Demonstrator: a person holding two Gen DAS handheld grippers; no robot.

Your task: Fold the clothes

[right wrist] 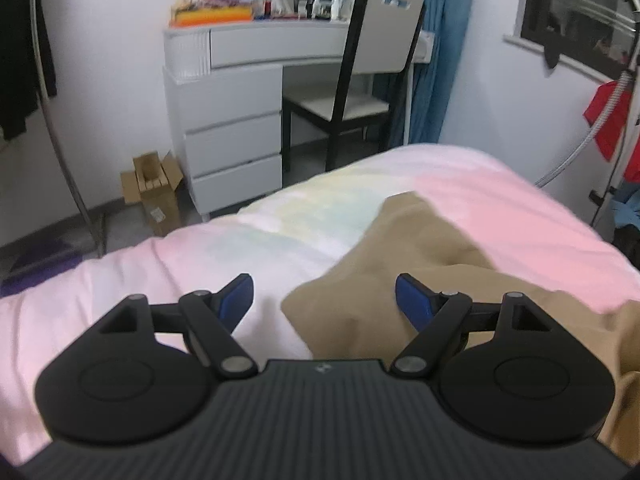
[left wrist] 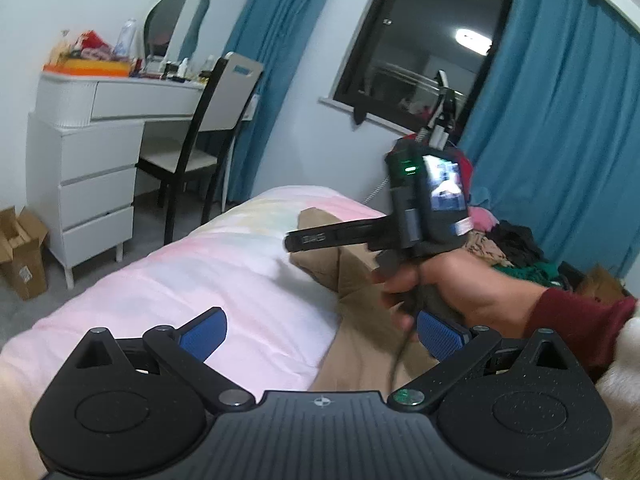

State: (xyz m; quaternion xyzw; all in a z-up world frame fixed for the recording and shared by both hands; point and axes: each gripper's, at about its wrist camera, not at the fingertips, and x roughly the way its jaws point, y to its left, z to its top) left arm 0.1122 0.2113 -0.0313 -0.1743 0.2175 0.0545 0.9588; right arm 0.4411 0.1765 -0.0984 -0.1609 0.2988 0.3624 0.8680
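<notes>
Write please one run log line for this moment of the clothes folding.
left claw: open, empty | right claw: open, empty, above tan garment | garment: lying crumpled on pink bedding, not held

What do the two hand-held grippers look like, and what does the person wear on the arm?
Each hand-held gripper, left and right, has a black ribbed body, two round black discs, black linkage arms with silver pivots, and blue textured pads. The left wrist view shows the right unit's camera block with a lit screen, a green light and a dark cable. The sleeve is dark red.
</notes>
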